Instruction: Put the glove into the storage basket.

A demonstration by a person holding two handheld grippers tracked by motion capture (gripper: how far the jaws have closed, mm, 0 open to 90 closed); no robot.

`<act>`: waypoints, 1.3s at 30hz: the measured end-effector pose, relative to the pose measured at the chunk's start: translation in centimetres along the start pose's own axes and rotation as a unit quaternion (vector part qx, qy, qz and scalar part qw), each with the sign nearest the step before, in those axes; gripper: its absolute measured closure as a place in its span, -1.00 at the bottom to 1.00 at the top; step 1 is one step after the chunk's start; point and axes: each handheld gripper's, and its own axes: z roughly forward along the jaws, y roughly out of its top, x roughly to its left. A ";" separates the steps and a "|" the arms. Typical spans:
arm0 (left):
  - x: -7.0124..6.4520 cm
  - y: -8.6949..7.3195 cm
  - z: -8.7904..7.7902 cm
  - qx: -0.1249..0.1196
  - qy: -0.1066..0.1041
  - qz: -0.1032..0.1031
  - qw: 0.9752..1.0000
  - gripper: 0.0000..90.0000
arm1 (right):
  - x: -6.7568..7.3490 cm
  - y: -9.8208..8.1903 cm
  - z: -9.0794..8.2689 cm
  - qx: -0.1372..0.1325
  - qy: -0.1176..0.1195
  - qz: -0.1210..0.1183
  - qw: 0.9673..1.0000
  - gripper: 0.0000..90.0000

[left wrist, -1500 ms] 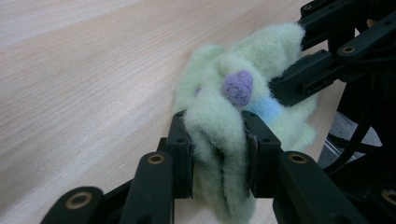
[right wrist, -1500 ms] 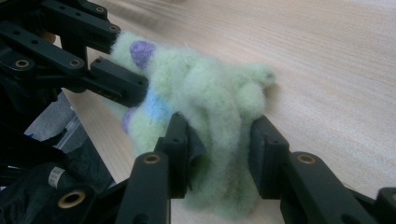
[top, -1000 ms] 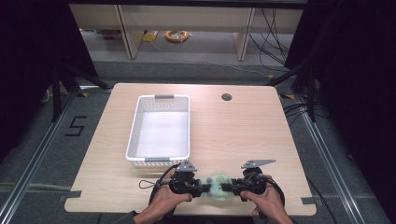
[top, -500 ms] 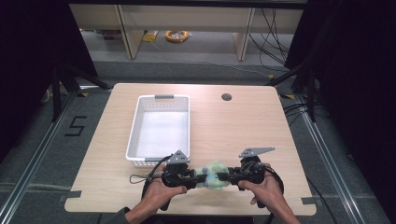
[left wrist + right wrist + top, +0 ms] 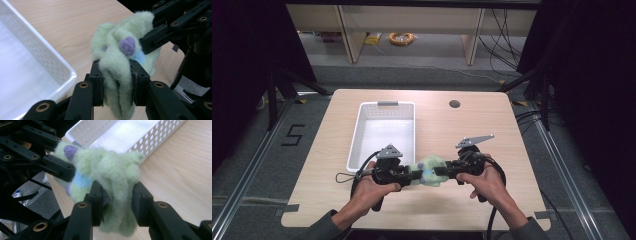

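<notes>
Pale green fuzzy cloth [image 5: 117, 62] at frame centre, with purple dots and a light blue stripe. Black jaws on left gripper [image 5: 115, 75] and right gripper [image 5: 117, 195]. White basket [image 5: 382, 131], perforated with small holes, at upper left. Light wood-grain table [image 5: 472, 130].

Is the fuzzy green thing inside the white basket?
No, the fuzzy green thing hangs between both grippers above the table, beside the white basket.
</notes>
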 end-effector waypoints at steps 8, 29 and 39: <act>2.0 0.7 -2.1 -0.010 0.022 -0.002 1.000 0.51 | 0.6 3.6 1.7 0.011 -0.005 -0.038 0.999 0.47; 9.4 0.9 -4.1 0.006 0.049 -0.051 0.997 0.51 | 0.7 9.0 8.7 0.036 -0.001 -0.030 0.999 0.47; 11.8 1.2 -3.6 0.016 0.066 -0.069 0.995 0.51 | 0.0 10.5 11.1 0.048 -0.016 -0.020 0.999 0.47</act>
